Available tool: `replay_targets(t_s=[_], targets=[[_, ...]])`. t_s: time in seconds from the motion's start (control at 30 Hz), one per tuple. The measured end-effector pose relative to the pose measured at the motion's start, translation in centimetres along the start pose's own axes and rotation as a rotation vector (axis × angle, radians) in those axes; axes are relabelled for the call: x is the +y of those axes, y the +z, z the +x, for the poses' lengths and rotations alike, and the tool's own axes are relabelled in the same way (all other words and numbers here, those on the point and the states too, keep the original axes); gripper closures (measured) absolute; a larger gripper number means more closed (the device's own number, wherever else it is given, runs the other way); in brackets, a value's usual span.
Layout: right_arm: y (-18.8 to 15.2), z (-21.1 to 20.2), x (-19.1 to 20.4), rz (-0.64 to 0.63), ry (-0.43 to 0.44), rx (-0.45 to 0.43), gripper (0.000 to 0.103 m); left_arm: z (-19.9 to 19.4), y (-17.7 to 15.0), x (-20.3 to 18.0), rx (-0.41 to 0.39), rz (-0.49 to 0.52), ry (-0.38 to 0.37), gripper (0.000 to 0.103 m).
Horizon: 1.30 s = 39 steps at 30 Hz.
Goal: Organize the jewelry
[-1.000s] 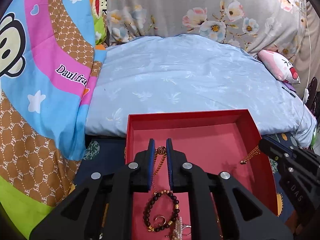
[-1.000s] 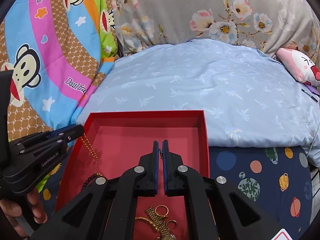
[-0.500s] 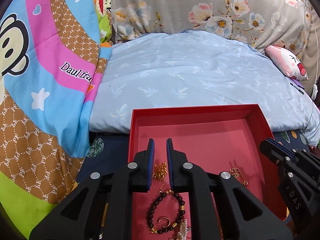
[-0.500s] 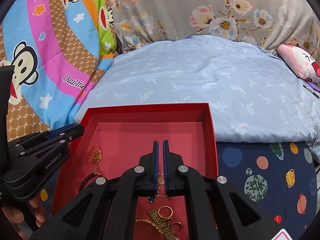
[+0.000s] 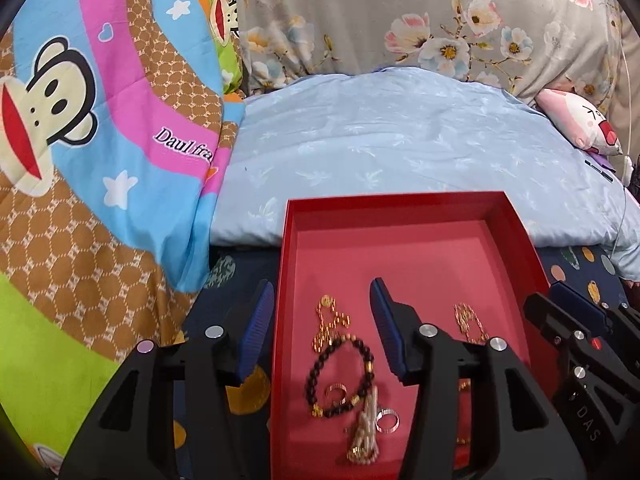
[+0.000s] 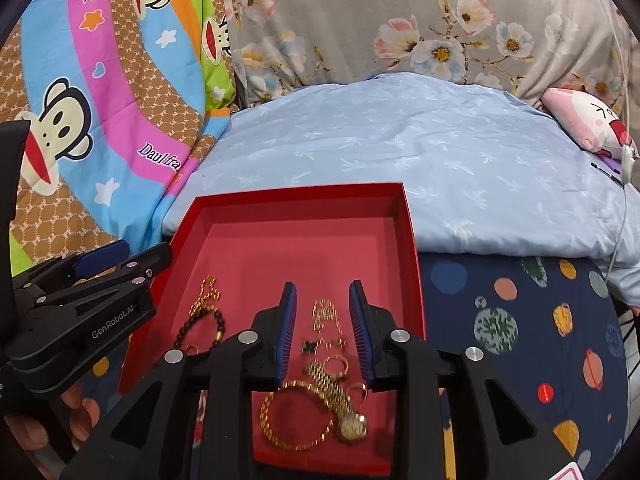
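Both sets of jaws are opening with nothing clamped — lift the left gripper and right gripper straight clear of the red box (the gold chain probably lies loose).

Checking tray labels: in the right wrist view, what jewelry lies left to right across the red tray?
Gold chain at the left → dark bead bracelet → gold bangle → gold watch. Both grippers' jaws are opening, nothing between them.
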State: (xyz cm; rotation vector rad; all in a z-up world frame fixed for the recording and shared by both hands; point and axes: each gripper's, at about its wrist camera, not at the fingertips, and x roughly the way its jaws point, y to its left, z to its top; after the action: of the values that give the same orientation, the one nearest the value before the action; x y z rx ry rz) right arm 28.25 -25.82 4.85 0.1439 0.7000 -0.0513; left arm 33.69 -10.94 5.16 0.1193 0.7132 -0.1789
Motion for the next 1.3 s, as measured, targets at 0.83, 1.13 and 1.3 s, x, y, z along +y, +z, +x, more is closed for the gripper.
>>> replay_targets(t_s=[0.83, 1.13, 1.3], targets=[[-5.9, -9.0, 1.3, 0.034, -0.014, 0.003, 0.044, -9.4, -5.7, -0.6, 0.010, 0.012, -0.027, 0.045], [-8.7, -11.9, 1.5, 0.054, -0.012, 0.000, 0.036, -11.5, -7.9, -0.4, -0.026, -0.045, -0.041, 0.037], [-10.2, -12.5, 1.0, 0.074, -0.016, 0.016, 0.035, -11.9, -9.1, -1.0, -0.003, -0.080, -0.107, 0.031]])
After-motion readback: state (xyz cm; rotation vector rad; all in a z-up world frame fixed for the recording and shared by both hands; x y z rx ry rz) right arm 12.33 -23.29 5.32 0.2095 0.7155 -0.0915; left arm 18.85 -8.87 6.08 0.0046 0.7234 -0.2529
